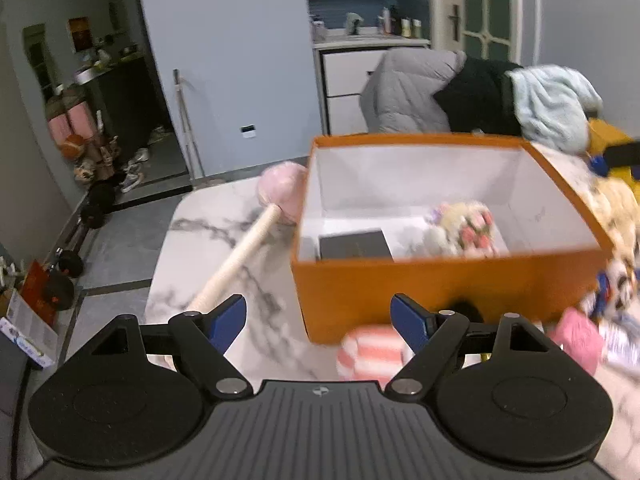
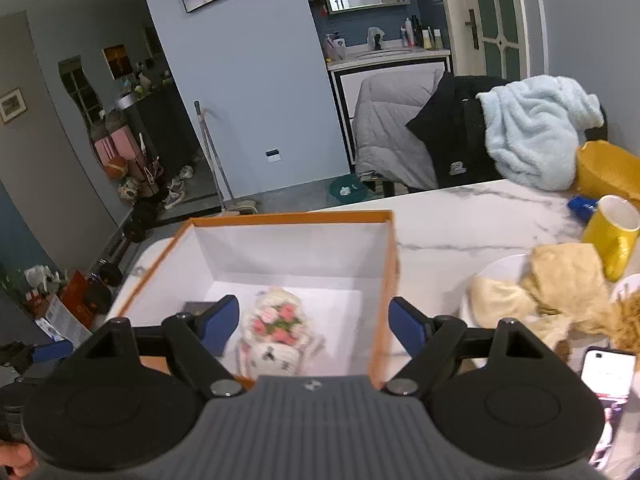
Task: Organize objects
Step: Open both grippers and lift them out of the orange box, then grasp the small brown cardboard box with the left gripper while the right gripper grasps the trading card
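An open orange box with a white inside stands on the marble table. A flowered cream pouch and a dark flat case lie in it. My left gripper is open over the table in front of the box, nothing between its fingers. A pink-headed wooden mallet lies left of the box. A pink-and-white striped item sits by the right finger. In the right wrist view my right gripper hangs open above the box, with the pouch below and free of its fingers.
Yellow mug, cream cloths on a white plate, a phone and a yellow bag crowd the table's right side. Coats and a pale blue fleece hang on chairs behind. Pink and patterned items lie right of the box.
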{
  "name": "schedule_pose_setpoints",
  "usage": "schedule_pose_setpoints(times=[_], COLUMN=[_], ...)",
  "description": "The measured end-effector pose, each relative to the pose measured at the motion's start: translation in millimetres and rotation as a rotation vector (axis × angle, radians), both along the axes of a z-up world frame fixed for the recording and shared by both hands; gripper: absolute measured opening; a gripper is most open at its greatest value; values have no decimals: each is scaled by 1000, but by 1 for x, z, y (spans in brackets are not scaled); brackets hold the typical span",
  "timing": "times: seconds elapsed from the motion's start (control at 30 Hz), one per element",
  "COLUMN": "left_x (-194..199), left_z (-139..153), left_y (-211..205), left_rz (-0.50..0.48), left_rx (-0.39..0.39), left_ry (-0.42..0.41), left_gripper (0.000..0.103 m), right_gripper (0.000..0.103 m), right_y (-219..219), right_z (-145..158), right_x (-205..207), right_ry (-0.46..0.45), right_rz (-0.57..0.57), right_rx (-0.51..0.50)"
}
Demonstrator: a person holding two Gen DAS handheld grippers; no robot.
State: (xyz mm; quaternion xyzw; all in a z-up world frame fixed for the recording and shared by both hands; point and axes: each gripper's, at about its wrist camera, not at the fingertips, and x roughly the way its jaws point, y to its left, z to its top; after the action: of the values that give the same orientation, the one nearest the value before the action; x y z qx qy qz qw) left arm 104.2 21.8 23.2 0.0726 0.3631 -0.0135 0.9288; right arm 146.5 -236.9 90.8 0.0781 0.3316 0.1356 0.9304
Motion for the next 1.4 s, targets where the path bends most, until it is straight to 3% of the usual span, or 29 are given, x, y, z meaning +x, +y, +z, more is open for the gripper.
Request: schedule_pose_setpoints(times=[0.13,0.23,0.4,0.57,0.7,1.1,1.27,1.4], left_x=[-11,-18,-27,-36,-41,-39,-32,-29], left_z=[-13,-19,-33,-44,-52,-72,-81,-84], left_y=[-7,-9,-10,-12,-12,-21,-25,-27], left_rz=[-41,-57,-89,-135,-161,-207,-214,-235], left_rx=[32,9,3,39,71,136,143,138], left_ry=[24,24,37,53,60,90,113,106], left_gripper=[94,94,94,94,94,94,94,92], right_gripper=[87,87,87,87,87,87,86,74], right_y=[-20,-33,-52,-65,-60,2,37,64], right_z=[-8,-20,-51,-71,-70,-77,-98,-117], right_x=[-11,-19,-18,-8,-9,-34,-52,-69], right_ry=[-14,-21,35,108,110,144,201,257], right_rz=[12,9,-24,-100,-84,150,321,474], right_rx=[-59,-118,-188,-155,-141,-203,-267,-310])
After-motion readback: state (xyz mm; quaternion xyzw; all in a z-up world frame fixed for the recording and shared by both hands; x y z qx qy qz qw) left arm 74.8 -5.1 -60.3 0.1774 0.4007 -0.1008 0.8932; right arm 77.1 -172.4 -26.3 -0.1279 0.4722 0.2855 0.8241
